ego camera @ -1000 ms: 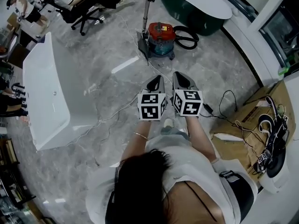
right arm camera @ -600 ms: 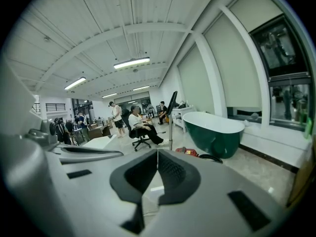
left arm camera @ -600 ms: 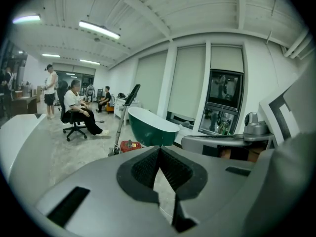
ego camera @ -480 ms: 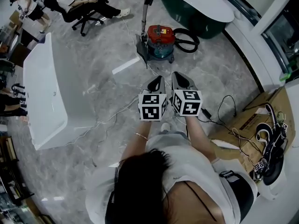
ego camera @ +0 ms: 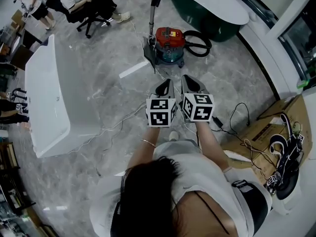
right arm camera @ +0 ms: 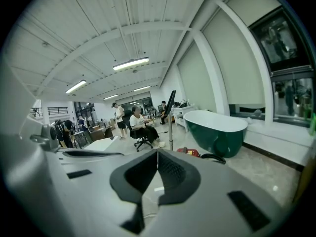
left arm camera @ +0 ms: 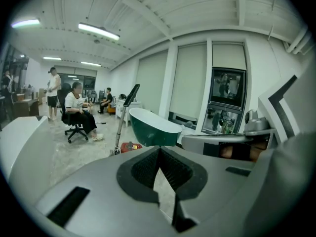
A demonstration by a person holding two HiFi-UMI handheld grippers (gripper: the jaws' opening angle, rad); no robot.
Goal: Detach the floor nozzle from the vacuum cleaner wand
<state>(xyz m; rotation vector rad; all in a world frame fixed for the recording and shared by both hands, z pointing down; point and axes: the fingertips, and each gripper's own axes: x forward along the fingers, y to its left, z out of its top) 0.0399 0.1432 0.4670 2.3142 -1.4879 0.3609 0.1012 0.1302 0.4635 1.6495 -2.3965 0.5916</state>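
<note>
Being held side by side, left gripper and right gripper are clenched empty, forearms shown only in the head view, floor nozzle at the wand's foot beside the vacuum cleaner ahead.

Vacuum cleaner on the floor, beyond the two grippers
The left gripper and right gripper were side by side, with the vacuum cleaner farther off; the floor nozzle sat just left of it, the wand rose from the nozzle, and the hose looped at its right. The far tub lay behind it, the left tub well to the left, a cardboard sheet with cables at the right
</note>
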